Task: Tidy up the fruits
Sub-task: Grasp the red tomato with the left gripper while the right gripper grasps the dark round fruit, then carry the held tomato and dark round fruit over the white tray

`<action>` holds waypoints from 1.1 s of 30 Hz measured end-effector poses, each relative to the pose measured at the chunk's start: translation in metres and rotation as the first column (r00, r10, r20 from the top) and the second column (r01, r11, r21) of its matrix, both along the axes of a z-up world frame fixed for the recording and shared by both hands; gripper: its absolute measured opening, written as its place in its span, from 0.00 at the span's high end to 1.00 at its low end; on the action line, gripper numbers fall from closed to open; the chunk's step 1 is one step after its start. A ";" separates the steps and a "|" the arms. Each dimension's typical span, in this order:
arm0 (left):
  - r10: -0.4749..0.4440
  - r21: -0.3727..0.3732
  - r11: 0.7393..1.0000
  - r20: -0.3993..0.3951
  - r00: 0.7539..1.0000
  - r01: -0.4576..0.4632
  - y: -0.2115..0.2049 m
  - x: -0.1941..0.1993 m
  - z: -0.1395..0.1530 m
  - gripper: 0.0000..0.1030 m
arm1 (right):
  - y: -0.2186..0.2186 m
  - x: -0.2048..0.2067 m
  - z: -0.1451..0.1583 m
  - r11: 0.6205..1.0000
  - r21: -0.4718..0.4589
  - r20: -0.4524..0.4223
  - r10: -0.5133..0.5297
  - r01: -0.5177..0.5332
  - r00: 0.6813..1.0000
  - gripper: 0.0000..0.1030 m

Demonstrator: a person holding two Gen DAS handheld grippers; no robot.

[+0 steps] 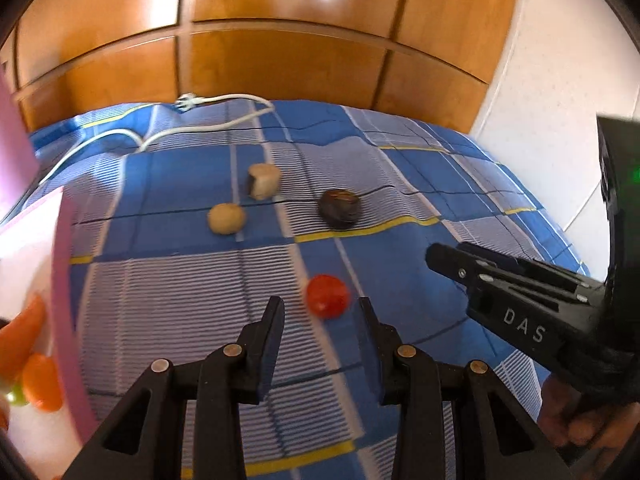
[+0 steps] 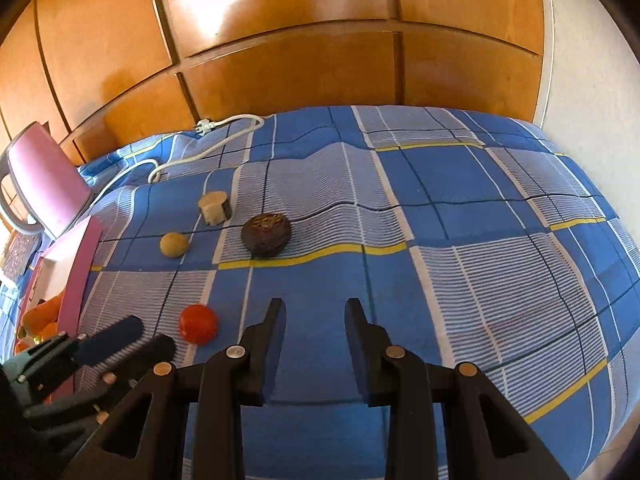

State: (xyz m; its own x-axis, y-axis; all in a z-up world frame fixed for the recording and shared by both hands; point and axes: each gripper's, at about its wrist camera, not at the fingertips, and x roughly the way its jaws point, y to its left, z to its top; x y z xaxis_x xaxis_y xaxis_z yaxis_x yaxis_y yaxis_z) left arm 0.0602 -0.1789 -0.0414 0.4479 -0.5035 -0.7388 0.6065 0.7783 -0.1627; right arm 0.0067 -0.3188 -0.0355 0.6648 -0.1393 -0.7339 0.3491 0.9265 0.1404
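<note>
A red round fruit [image 1: 327, 295] lies on the blue checked bedspread [image 1: 400, 184], just beyond my open, empty left gripper [image 1: 320, 312]. Farther back lie a dark brown fruit [image 1: 339, 208], a small tan round fruit [image 1: 226, 218] and a beige chunk [image 1: 262, 181]. A pink box [image 1: 60, 280] at the left holds orange fruits [image 1: 28, 344]. My right gripper [image 2: 315, 312] is open and empty over the bedspread [image 2: 460, 208]; the red fruit [image 2: 198, 324] is to its left, the dark fruit [image 2: 265, 235] ahead. The right gripper [image 1: 480, 276] shows at the right of the left wrist view.
A white power cable [image 1: 208, 122] with a plug lies at the bed's far edge. A wooden wardrobe [image 1: 280, 40] stands behind the bed, a white wall [image 1: 560, 80] at the right. A pink lid [image 2: 44, 180] stands at the left.
</note>
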 end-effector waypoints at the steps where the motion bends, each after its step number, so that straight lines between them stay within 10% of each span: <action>1: -0.005 0.004 1.000 -0.001 1.000 0.005 -0.003 0.000 -0.002 0.64 | -0.003 0.001 0.000 1.000 0.004 0.001 -0.002 0.002 1.000 0.70; 11: 0.038 0.018 0.999 -0.014 0.999 -0.038 -0.018 0.017 -0.020 0.74 | -0.013 0.012 -0.003 1.000 0.029 0.001 0.006 -0.006 1.000 0.70; 21: 0.290 0.024 0.957 0.017 0.957 -0.290 0.039 0.036 -0.026 0.74 | 0.000 0.050 -0.012 0.993 0.071 0.013 0.096 -0.097 0.995 0.63; 33: 0.297 0.006 0.955 0.006 0.955 -0.297 0.043 0.040 -0.030 0.74 | 0.010 0.102 -0.024 0.990 -0.010 -0.044 0.141 -0.141 0.989 0.51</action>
State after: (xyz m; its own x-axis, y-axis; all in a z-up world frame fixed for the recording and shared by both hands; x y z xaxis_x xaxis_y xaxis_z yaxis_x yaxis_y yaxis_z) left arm 0.0998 -0.1358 -0.0717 0.5802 -0.3422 -0.7391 0.3483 0.9245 -0.1546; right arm 0.1087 -0.3088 -0.0599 0.6463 -0.0557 -0.7610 0.2201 0.9685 0.1161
